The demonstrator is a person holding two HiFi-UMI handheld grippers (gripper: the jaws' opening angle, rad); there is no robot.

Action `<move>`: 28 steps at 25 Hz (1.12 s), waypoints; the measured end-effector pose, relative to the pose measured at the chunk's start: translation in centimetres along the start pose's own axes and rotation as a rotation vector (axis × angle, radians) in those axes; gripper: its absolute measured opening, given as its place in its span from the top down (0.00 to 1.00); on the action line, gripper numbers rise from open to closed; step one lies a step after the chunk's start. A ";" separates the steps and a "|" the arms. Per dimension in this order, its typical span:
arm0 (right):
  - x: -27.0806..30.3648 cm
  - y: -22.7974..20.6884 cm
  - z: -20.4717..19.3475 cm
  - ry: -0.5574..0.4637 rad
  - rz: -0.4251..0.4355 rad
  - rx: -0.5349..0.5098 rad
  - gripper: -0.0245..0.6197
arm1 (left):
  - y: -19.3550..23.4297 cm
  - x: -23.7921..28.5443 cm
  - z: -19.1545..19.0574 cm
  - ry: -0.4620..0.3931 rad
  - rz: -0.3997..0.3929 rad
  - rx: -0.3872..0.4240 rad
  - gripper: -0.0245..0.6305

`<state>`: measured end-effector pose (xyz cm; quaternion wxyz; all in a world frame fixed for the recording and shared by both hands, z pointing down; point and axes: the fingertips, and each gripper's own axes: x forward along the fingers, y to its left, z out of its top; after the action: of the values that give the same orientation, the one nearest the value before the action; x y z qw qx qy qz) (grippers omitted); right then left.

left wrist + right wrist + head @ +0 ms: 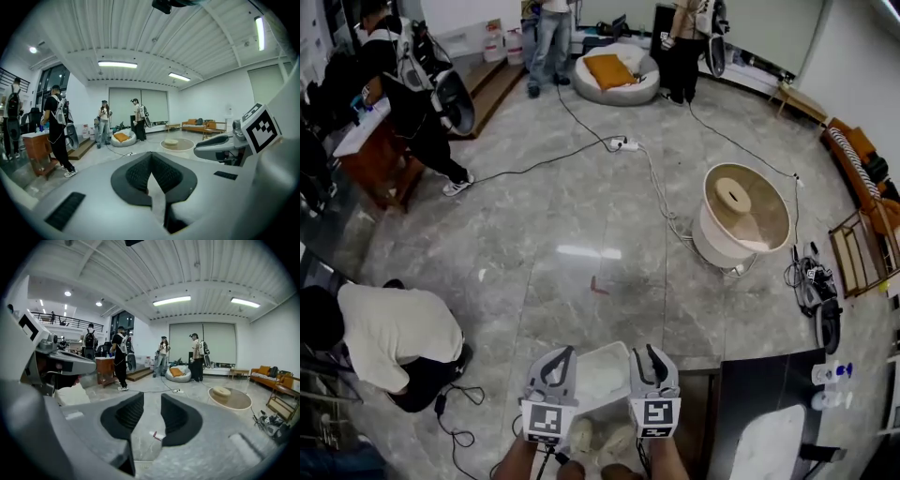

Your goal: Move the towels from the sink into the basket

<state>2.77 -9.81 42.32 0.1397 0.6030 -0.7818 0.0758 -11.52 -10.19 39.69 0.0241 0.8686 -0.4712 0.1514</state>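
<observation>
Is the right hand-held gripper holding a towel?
No, the right hand-held gripper has nothing between its jaws, which stand slightly apart.

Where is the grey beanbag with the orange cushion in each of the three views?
Head view: grey beanbag with orange cushion at top centre.
Left gripper view: beanbag left of centre, mid-height.
Right gripper view: beanbag slightly right of centre, mid-height.
Shared landmark: round cream table, to the beanbag's right in every view.
</observation>
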 end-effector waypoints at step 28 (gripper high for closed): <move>-26.3 -4.1 15.6 -0.172 -0.239 0.024 0.96 | -10.1 -14.4 17.6 -0.127 -0.159 0.118 0.95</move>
<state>10.93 8.89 19.18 0.0730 0.6977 -0.7125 0.0159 -6.34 3.85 19.85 -0.0449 0.9110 -0.3918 0.1211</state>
